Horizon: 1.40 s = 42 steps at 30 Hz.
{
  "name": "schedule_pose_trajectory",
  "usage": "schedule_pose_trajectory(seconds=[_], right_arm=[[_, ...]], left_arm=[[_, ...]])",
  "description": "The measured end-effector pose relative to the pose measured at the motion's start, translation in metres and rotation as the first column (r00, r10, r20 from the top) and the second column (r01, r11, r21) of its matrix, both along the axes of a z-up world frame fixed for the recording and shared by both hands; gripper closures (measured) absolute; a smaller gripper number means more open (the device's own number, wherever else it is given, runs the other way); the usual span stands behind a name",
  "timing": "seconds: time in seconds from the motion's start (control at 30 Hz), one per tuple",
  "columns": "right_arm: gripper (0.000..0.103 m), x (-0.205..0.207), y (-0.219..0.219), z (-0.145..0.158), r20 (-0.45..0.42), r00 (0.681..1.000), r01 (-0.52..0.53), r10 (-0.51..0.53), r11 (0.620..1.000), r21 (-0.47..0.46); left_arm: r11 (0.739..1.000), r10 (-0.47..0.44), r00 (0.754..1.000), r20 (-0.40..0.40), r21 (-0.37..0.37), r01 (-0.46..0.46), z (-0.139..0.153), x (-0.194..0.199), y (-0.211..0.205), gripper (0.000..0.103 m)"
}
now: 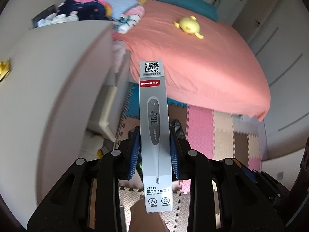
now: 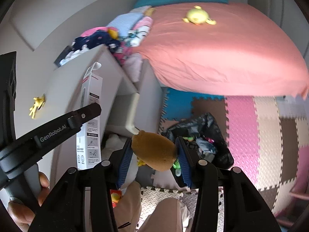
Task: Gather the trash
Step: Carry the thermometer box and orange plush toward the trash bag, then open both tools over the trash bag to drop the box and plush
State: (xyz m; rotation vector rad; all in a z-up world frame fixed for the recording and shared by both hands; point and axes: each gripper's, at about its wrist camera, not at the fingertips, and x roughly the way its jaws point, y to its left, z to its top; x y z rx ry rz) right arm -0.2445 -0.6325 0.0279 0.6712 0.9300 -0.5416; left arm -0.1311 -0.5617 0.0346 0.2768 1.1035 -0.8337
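Left wrist: thermometer box (image 1: 155, 135) between gripper (image 1: 155, 150) pads.

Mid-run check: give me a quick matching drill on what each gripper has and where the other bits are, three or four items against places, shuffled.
Items:
1. thermometer box
2. kiwi
3. yellow plush toy
4. black trash bag

Places:
A. lying on the pink bedsheet
B. clamped in the right gripper
C. on the foam floor mat, open
D. clamped in the left gripper

Pairs: 1-D, 2-B, 3-A, 4-C
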Motion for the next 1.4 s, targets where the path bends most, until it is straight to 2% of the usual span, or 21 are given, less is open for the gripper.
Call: schedule_pose_trajectory(seconds=[0.1,0.13,0.17,0.2,0.23,0.3,0.37,0.6,0.9,1.13,1.4], right_arm=[[0.056,-0.018,-0.013,-0.011,-0.002,0.999,0.035,-0.035,0.999,0.027],[0.055,-0.023,-0.017,-0.014,-0.001,0.999,0.051,-0.051,0.998,0.039],[0.042,-0.028,-0.022,-0.018,-0.014,0.997,0.071,-0.071,0.997,0.042],[0.016,-0.032,-0.025,-0.021,-0.032,0.995,0.096,-0.095,0.995,0.033],[0.01,-0.037,-0.028,-0.023,-0.037,0.992,0.122,-0.121,0.992,0.022],[0.009,-0.048,-0.033,-0.028,-0.041,0.983,0.181,-0.18,0.984,0.008],[0.009,-0.054,-0.042,-0.033,-0.046,0.979,0.2,-0.198,0.979,0.032],[0.009,-0.053,-0.045,-0.037,-0.043,0.983,0.179,-0.177,0.982,0.055],[0.009,-0.031,-0.033,-0.03,-0.047,0.989,0.142,-0.14,0.988,0.051],[0.009,0.001,-0.016,-0.01,-0.028,0.994,0.103,-0.103,0.994,0.017],[0.009,0.065,0.02,0.009,-0.016,1.0,0.01,-0.011,1.0,-0.005]], left_arm=[[0.999,-0.04,0.999,-0.001,0.027,0.04,-0.009,-0.016,-0.017,0.073],[0.998,-0.051,0.999,-0.004,0.03,0.051,-0.011,-0.02,-0.021,0.068],[0.996,-0.076,0.997,-0.019,0.035,0.077,-0.014,-0.024,-0.028,0.056],[0.994,-0.094,0.995,-0.027,0.052,0.095,-0.017,-0.028,-0.036,0.01],[0.994,-0.09,0.996,-0.002,0.064,0.09,-0.017,-0.031,-0.04,0.006],[0.995,-0.074,0.995,0.068,0.068,0.069,-0.014,-0.034,-0.044,0.006],[0.995,-0.072,0.994,0.082,0.077,0.065,-0.015,-0.036,-0.047,0.006],[0.995,-0.051,0.997,0.051,0.084,0.046,-0.02,-0.027,-0.044,0.006],[0.999,-0.025,0.999,0.034,0.038,0.023,-0.007,-0.015,-0.022,0.006],[1.0,0.009,0.999,0.053,0.015,-0.01,0.006,0.004,0.006,0.006],[0.995,0.102,0.993,0.065,-0.023,-0.101,0.027,0.057,0.06,0.006]])
